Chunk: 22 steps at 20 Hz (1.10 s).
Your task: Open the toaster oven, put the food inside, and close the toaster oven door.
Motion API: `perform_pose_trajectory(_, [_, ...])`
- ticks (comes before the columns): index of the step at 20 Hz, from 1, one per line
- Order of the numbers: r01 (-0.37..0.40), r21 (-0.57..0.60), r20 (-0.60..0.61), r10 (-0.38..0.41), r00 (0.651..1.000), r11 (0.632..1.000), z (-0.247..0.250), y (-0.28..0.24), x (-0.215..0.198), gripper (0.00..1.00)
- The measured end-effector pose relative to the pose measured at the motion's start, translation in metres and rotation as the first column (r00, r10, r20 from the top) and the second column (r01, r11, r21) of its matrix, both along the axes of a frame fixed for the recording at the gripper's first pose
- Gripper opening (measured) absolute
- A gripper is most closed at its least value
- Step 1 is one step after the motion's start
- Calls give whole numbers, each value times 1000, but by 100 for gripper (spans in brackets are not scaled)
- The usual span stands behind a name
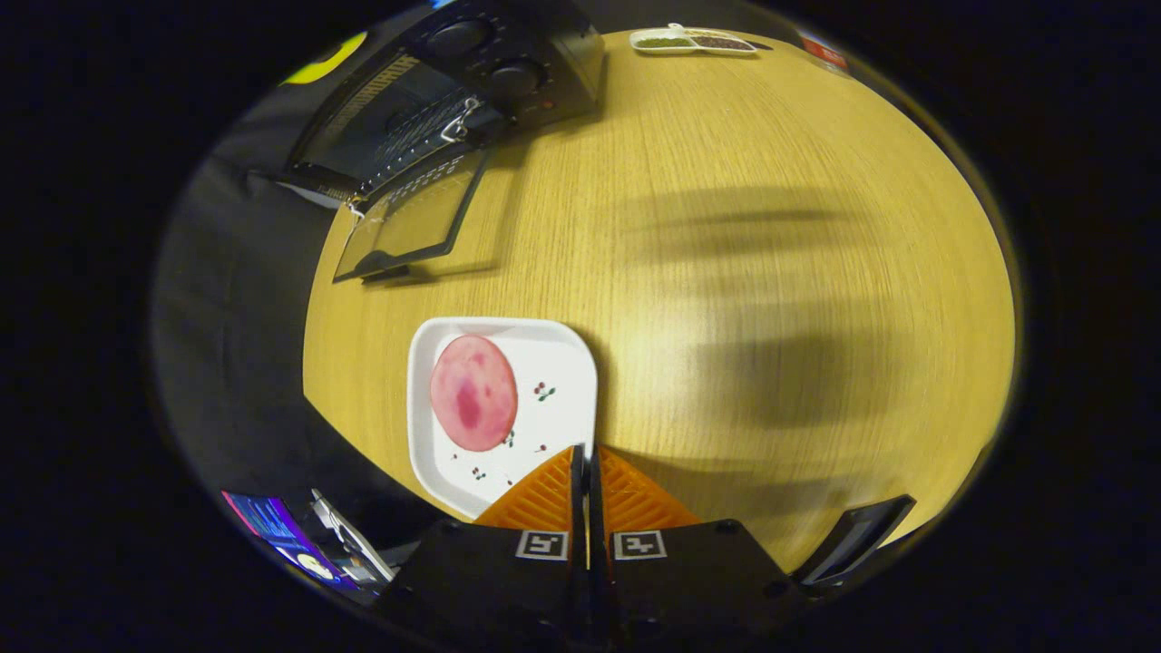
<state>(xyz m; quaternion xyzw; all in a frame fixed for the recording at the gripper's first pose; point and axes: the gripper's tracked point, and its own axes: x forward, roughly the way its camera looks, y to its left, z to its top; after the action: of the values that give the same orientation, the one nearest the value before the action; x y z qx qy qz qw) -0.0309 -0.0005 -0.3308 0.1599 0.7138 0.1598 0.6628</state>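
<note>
A round pink slice of food [473, 392] lies on a white square plate [562, 363] on the wooden table. My gripper [586, 453] is shut, its two fingers meeting over the plate's near right rim, which runs in between them. Beyond the plate, at the table's far left corner, stands the black toaster oven [508, 73]. Its glass door [413, 218] is folded down flat toward me, and the wire rack [399, 127] shows inside. The plate's near corner is hidden under my left finger.
The wooden table [771, 272] stretches wide to the right of the plate. A small white divided dish [694, 41] with dark contents sits at the far edge. A dark flat object [853, 540] lies by the near right edge; a bright screen [272, 521] sits below the table's left side.
</note>
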Motion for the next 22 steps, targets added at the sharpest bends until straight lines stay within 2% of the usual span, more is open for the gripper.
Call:
perform_pose_trajectory(1, [6, -3, 1, -6, 1000, 1000, -3, -1, -6, 4])
perform_pose_trajectory(2, [12, 11, -5, -12, 1000, 1000, 15, -8, 5, 4])
perform_pose_trajectory(3, [14, 26, -15, -14, 1000, 1000, -2, -1, -2, 3])
perform_pose_trajectory(7, [61, 104, -32, -58, 998, 993, 1, 4, -5, 2])
perform_pose_trajectory(11, [77, 130, -15, -76, 997, 989, 12, 0, 1, 2])
perform_pose_trajectory(22, [259, 231, 1, -266, 964, 938, 15, 14, 4, 2])
